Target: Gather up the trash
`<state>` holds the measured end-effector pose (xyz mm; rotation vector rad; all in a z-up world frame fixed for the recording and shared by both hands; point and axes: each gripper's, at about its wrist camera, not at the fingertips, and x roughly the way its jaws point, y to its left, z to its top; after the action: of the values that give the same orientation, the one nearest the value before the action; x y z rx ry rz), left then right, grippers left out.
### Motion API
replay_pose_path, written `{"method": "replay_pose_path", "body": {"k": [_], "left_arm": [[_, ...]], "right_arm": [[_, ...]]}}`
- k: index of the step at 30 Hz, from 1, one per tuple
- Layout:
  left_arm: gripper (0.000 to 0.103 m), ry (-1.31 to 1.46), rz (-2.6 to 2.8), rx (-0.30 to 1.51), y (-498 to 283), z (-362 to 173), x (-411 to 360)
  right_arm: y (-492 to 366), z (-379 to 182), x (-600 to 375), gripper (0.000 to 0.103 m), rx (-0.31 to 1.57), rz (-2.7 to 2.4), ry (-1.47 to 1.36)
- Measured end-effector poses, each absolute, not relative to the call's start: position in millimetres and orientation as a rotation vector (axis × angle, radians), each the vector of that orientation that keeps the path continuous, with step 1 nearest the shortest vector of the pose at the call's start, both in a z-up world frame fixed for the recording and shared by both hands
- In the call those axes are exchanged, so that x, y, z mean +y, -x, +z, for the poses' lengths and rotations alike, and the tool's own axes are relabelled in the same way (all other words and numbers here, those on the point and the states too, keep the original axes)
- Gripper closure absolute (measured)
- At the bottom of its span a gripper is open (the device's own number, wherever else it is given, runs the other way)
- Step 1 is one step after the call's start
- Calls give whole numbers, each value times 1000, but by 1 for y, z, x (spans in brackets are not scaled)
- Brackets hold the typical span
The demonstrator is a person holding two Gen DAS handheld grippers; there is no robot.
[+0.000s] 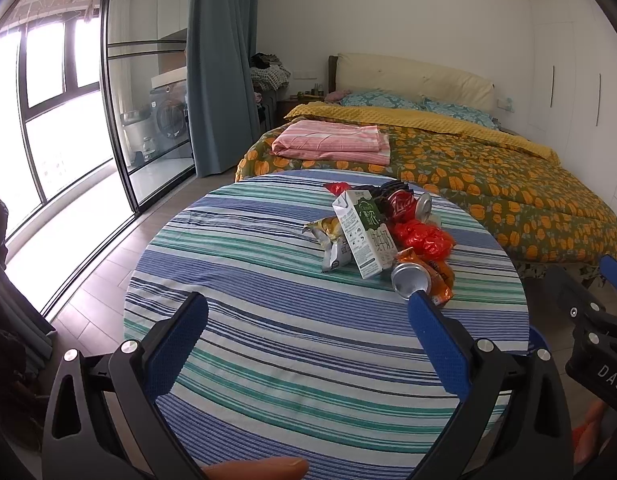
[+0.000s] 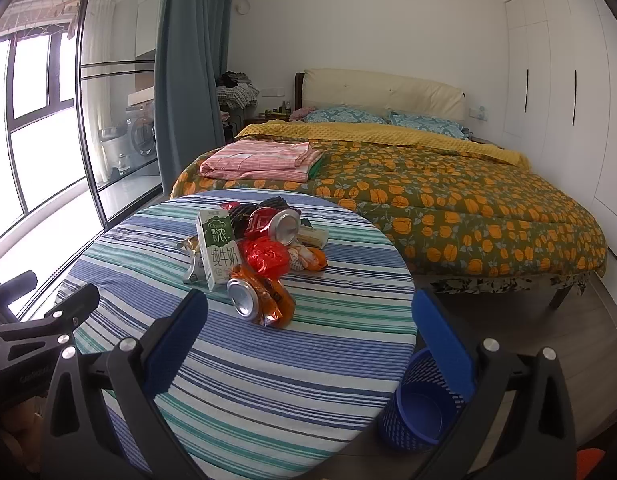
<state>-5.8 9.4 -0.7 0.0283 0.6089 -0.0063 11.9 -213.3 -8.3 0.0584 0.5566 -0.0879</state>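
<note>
A heap of trash lies on the round striped table [image 1: 268, 320] [image 2: 268, 360]: a green and white milk carton [image 1: 362, 236] [image 2: 218, 250], a red can [image 1: 404, 206] [image 2: 274, 224], a crumpled red bag [image 1: 422, 238] [image 2: 266, 256], a silver can end [image 1: 408, 282] [image 2: 243, 298] on an orange wrapper [image 1: 442, 276] [image 2: 278, 296], and a silver snack packet [image 1: 332, 244]. My left gripper [image 1: 308, 316] is open, short of the heap. My right gripper [image 2: 310, 312] is open above the table's right edge. A blue mesh bin [image 2: 420, 404] stands on the floor beside the table.
A bed [image 1: 468, 168] [image 2: 428, 192] with an orange-flowered quilt and folded pink cloth [image 1: 332, 144] [image 2: 264, 160] lies behind the table. Glass sliding doors [image 1: 148, 100] and a teal curtain [image 2: 188, 80] stand left. White wardrobes [image 2: 556, 100] line the right wall.
</note>
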Motion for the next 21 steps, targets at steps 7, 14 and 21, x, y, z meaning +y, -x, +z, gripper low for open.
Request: {"method": "replay_pose_path", "body": {"k": [7,14,21], "left_arm": [[4,-29,-7,609,6,-1,10],[4,-28,-4,613,4,-3,13],[4,-30,-4,612,4,-3,14]], "right_arm": [[-12,-8,-214,4,556,-88,-58],[-11,-8,-214,4,555,-88,-58],[-11,-8,-214,5,556,-87,-58]]}}
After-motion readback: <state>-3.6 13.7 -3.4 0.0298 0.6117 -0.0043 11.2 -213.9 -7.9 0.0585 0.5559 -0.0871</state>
